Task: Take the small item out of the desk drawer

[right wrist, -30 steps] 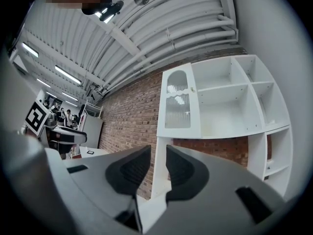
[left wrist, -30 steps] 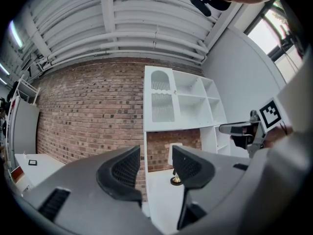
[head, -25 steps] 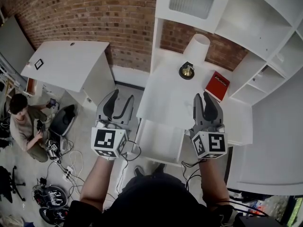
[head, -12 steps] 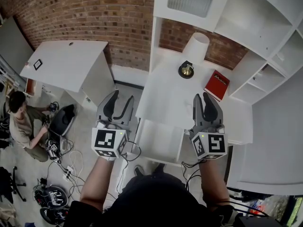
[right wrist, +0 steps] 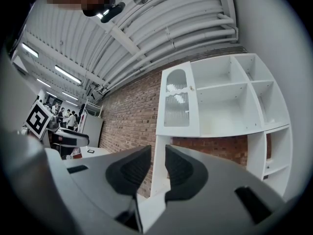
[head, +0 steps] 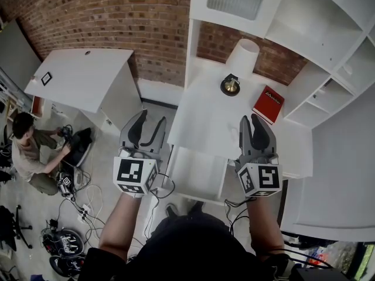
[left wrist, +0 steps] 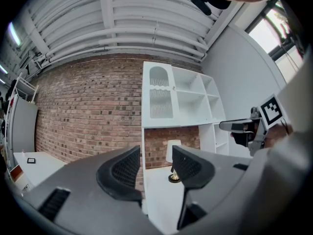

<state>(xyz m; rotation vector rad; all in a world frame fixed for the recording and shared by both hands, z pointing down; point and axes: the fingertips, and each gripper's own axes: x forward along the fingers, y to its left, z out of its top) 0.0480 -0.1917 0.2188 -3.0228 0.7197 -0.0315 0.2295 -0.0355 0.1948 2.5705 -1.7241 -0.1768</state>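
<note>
The white desk (head: 205,124) with its shelf unit stands ahead of me, and its drawer section (head: 196,177) shows below the near edge. No small item is in sight. My left gripper (head: 148,124) hovers open over the floor just left of the desk, with nothing between its fingers. In the left gripper view that gripper (left wrist: 155,165) points at the desk top. My right gripper (head: 251,122) hangs over the desk's right front. Its jaws are closing to a narrow gap and hold nothing. In the right gripper view the gripper (right wrist: 157,163) faces the shelves.
A white-shaded lamp (head: 242,57) with a brass base and a red book (head: 268,105) sit at the back of the desk. A second white table (head: 82,78) stands to the left. A person (head: 23,151) sits on the floor beside cables (head: 70,192) and gear.
Both grippers keep their places. The person seated on the floor at left has leaned and reached towards the dark bag.
</note>
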